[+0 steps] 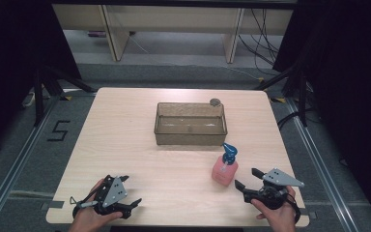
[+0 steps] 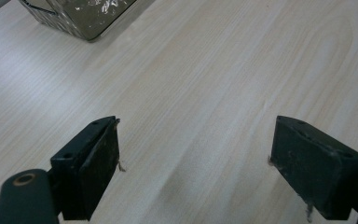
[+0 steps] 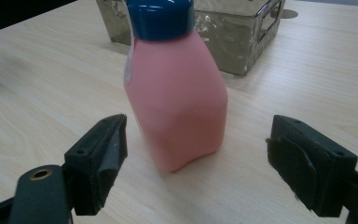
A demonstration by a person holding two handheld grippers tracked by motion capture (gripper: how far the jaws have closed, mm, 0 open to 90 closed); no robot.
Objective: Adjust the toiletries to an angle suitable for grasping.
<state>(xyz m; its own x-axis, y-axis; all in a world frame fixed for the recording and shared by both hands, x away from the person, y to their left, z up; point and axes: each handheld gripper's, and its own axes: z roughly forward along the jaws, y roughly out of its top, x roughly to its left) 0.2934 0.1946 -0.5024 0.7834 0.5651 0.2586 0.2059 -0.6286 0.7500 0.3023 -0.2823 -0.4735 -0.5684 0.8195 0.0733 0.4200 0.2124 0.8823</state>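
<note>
A pink bottle (image 1: 223,169) with a blue pump top stands upright on the wooden table (image 1: 125,140), right of centre near the front. My right gripper (image 1: 246,178) is open just right of it, jaws pointing at it. In the right gripper view the bottle (image 3: 177,98) stands a little beyond the two spread jaws, apart from both. My left gripper (image 1: 130,191) rests open near the front left edge, with bare wood between its jaws (image 2: 196,154).
A clear brownish plastic bin (image 1: 191,123) sits at the table's middle, beyond the bottle, and its corner (image 2: 74,16) shows in the left gripper view. A small round grey disc (image 1: 215,102) lies at its far right corner. Metal frame rails run along both sides of the table.
</note>
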